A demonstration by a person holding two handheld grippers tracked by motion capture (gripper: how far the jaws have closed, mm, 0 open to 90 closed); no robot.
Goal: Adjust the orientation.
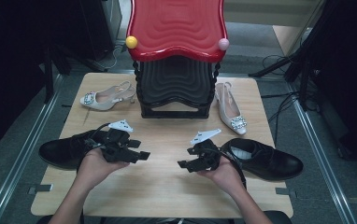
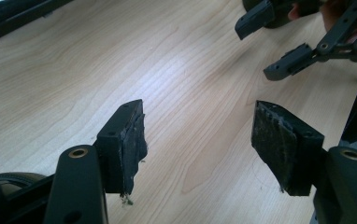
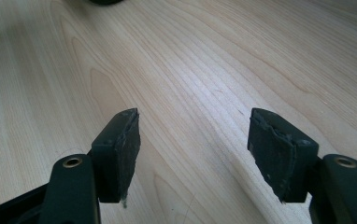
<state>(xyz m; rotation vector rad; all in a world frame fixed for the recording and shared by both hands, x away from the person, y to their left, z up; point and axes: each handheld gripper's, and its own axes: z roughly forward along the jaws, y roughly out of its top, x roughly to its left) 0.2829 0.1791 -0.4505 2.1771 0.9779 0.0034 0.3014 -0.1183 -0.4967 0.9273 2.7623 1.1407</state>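
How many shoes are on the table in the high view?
4: a black shoe at the left edge, another black shoe at the right, a pale heeled shoe back left, another pale heeled shoe back right.

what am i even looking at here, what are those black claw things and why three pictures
A person sits at a wooden table and holds a hand-held two-jaw gripper in each hand: the left gripper and the right gripper. The high view looks down from above. The other two pictures come from small cameras riding on each gripper, looking along its own black jaws. Both grippers are open and hold nothing, with bare table between the jaws.

On the table lie a left black shoe, a right black shoe, a left pale heeled shoe and a right pale heeled shoe. At the far edge stands a shoe rack with a red top shelf.
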